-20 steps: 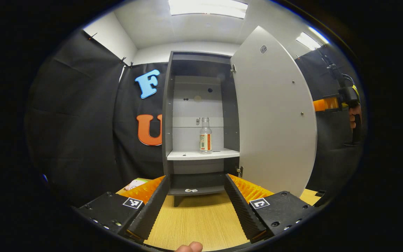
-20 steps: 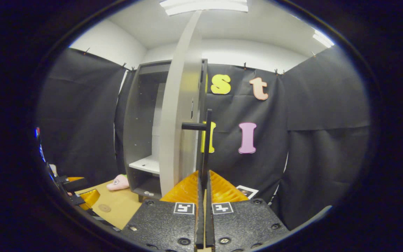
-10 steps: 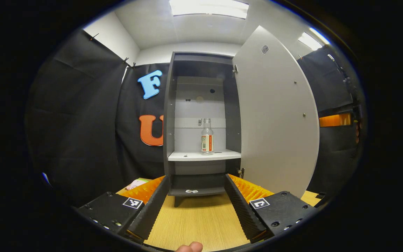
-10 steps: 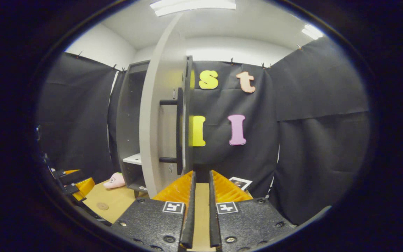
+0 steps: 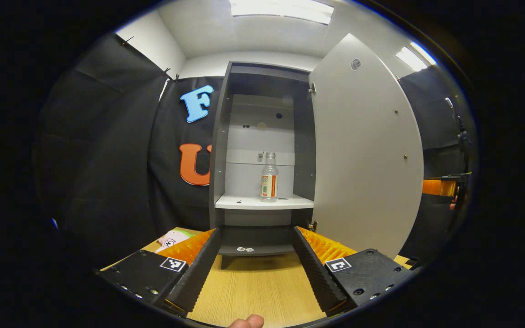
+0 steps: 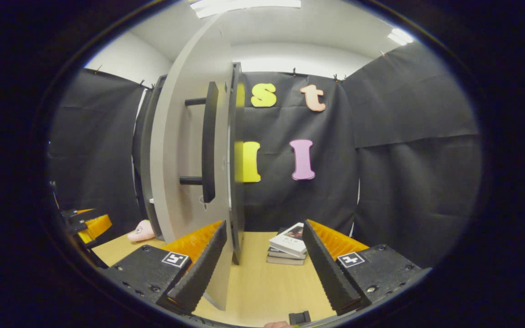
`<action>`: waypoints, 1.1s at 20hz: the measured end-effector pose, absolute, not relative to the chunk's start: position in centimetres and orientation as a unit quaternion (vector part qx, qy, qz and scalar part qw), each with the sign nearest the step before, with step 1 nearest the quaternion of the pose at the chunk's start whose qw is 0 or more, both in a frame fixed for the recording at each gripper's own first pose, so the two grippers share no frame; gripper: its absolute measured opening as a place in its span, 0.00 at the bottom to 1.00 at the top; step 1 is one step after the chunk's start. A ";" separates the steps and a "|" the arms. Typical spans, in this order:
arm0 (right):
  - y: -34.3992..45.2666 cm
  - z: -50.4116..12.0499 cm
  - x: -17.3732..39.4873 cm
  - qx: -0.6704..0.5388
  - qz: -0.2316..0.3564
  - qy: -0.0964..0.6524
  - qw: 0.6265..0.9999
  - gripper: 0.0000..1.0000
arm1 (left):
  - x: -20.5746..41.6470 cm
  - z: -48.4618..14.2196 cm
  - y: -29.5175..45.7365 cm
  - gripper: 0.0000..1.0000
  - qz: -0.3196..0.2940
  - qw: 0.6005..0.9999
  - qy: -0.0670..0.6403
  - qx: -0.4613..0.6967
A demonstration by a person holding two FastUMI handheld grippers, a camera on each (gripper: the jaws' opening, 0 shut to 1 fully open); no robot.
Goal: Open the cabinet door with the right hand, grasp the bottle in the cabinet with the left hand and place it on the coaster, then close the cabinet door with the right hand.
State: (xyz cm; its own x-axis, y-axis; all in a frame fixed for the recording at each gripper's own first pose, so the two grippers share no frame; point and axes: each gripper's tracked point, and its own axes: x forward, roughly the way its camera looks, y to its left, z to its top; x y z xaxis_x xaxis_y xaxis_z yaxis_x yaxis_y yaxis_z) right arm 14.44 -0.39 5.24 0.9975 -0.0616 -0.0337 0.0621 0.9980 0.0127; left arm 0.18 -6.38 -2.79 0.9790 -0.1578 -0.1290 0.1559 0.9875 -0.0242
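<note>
Cabinet door (image 5: 367, 150) swung open; bottle (image 5: 269, 177) upright on shelf (image 5: 244, 202); left gripper (image 5: 255, 269) and right gripper (image 6: 262, 264) both spread wide, empty

Both grippers (image 5: 255, 269) (image 6: 265, 266) wide apart, empty

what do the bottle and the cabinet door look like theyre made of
Bottle: looks like clear plastic, since the grey back panel shows through above its paper-like label; glass can't be ruled out.
Cabinet door: probably laminated board with a matte light-grey finish, flat and even, with small screw heads and a dark bar handle.
</note>
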 end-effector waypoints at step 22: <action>-6.9 -0.3 13.9 0.077 -0.123 0.058 0.988 1.00 | 29.5 3.4 -15.0 0.95 -0.181 0.983 0.026 -0.009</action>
